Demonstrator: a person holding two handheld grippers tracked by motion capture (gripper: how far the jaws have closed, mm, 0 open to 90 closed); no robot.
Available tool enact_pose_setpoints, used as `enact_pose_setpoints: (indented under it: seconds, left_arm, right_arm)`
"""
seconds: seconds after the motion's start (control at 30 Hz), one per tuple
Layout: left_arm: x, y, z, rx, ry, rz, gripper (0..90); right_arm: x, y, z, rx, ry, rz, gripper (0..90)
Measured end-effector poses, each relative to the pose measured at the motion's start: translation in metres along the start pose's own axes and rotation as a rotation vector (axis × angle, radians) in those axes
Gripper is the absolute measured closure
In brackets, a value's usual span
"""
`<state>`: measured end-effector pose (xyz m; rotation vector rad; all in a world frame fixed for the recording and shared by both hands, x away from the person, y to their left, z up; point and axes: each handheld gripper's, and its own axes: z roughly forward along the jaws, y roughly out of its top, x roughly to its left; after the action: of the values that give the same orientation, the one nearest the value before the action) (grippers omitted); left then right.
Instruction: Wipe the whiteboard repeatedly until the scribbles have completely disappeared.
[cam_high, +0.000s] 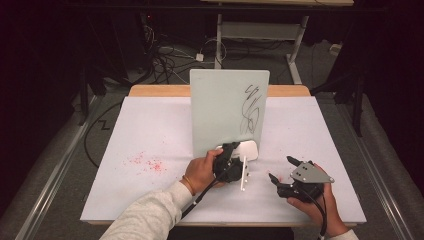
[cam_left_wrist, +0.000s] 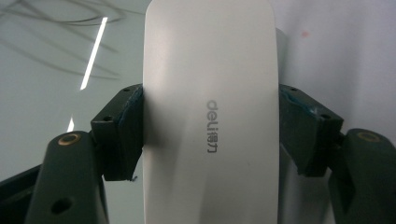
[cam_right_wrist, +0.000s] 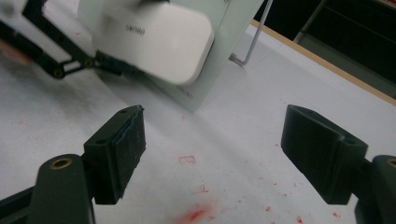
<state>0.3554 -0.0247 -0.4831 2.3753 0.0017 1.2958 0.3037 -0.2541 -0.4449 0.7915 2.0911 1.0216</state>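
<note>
one smooth white eraser with grey lettering, clamped by left gripper; right gripper gapes.

White rounded eraser — printed logo on top — low against the scribbled upright whiteboard.

Smooth matt white plastic eraser

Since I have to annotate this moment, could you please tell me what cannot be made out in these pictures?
- Whether the eraser touches the board: its underside is hidden by its own body in the left gripper view.
- The scribble: too small in the high view to read as writing.
- The eraser's near end: cut off by the bottom edge of the left gripper view.
- The left gripper fingertips: partly hidden by the eraser in the high view.
</note>
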Motion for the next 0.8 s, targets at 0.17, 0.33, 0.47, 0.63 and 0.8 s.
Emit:
enact_pose_setpoints:
  seconds: [0.17, 0.33, 0.47, 0.63, 0.8]
  left_arm:
    - [-0.007, 0.002, 0.002, 0.009, 0.022, 0.04, 29.3]
    - [0.016, -0.001, -0.003, -0.026, 0.051, -0.006, 29.3]
    - [0.037, 0.002, -0.009, -0.032, 0.08, -0.092, 29.3]
    - [0.046, 0.004, -0.01, -0.051, 0.088, -0.154, 29.3]
    - [0.031, 0.007, -0.006, -0.033, 0.078, -0.139, 29.3]
  right_arm:
    - [0.0, 0.0, 0.0, -0.001, -0.005, 0.002, 22.5]
    - [0.0, 0.0, 0.0, 0.003, -0.003, 0.002, 22.5]
    - [0.0, 0.0, 0.0, 0.0, 0.001, 0.001, 22.6]
    - [-0.001, 0.0, 0.0, -0.006, 0.015, 0.012, 22.6]
    - [-0.001, 0.0, 0.0, -0.006, 0.016, 0.01, 22.6]
